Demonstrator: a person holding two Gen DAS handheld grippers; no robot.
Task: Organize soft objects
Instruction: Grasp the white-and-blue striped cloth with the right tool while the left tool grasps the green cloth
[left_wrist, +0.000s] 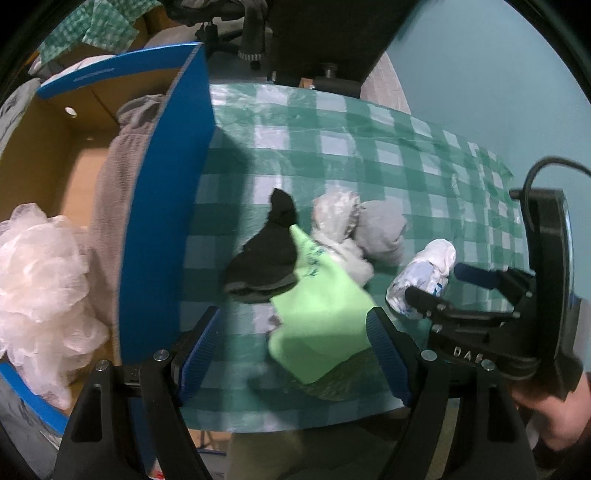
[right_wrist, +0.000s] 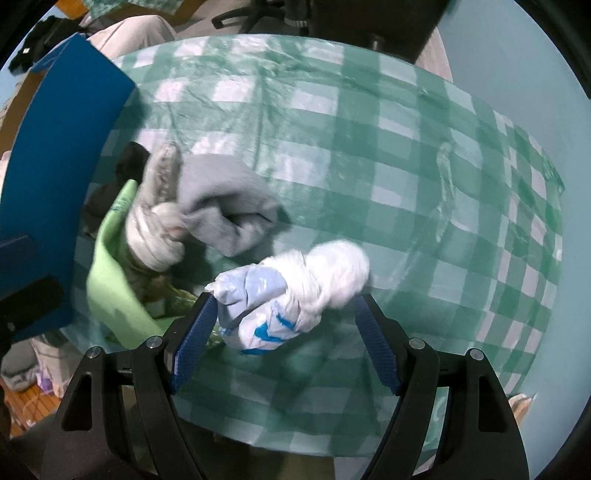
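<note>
Our right tongs (right_wrist: 284, 325) gape wide around the knotted white bag (right_wrist: 291, 291); left tongs (left_wrist: 295, 343) gape over the green cloth (left_wrist: 317, 317), lower centre.

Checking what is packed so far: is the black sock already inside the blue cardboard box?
No. In the left wrist view the black sock lies on the checked tablecloth, outside the blue cardboard box.

Raised letters "DA" on the black body of the right gripper (left_wrist: 476, 291) at lower right, further letters blurred, blue marks on knotted bag (right_wrist: 284, 295) unreadable
</note>
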